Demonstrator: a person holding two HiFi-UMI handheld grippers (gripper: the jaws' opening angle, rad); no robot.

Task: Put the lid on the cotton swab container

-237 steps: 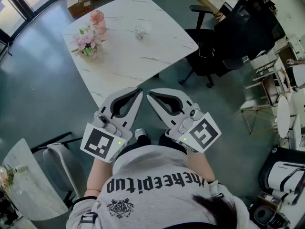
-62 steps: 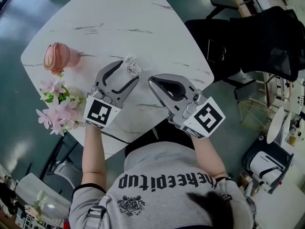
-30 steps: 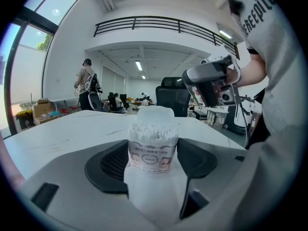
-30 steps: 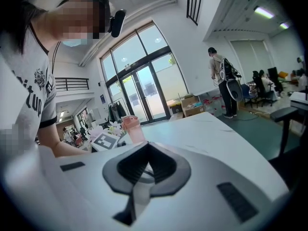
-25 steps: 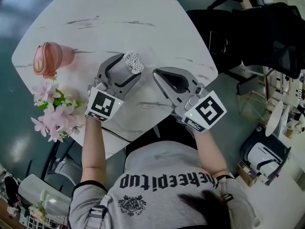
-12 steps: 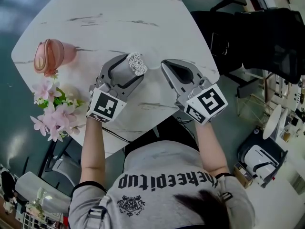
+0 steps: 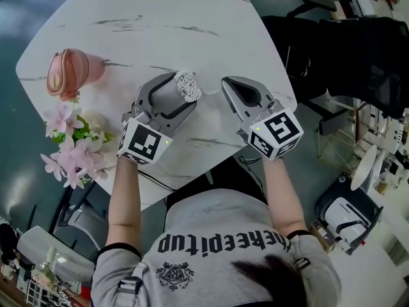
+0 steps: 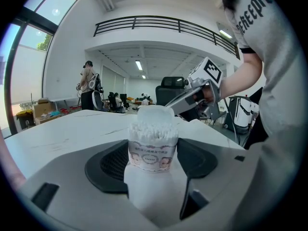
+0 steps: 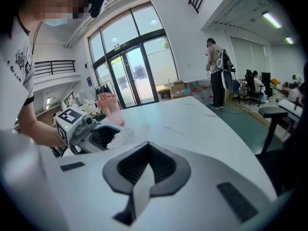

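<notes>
The cotton swab container (image 7: pixel 171 93) is a small clear tub packed with white swabs (image 7: pixel 188 84), and its label shows in the left gripper view (image 8: pixel 152 156). My left gripper (image 7: pixel 184 89) is shut on its body and holds it just over the white marble table (image 7: pixel 160 18). A translucent lid (image 8: pixel 155 112) shows right at the swab tips; I cannot tell whether it rests on them or lies beyond. My right gripper (image 7: pixel 227 84) is shut with nothing in it, its tip close to the right of the swabs. The right gripper view shows the left gripper (image 9: pixel 102 134) holding the tub.
A pink cup (image 7: pixel 68 74) lies at the table's left and a pink flower bunch (image 7: pixel 71 147) sits near the left edge. A black office chair (image 7: pixel 358 50) stands right of the table. A person with a backpack (image 9: pixel 217 66) stands in the background.
My right gripper has moved forward and left, closing on the swab tips. The left gripper has carried the container a little to the right.
</notes>
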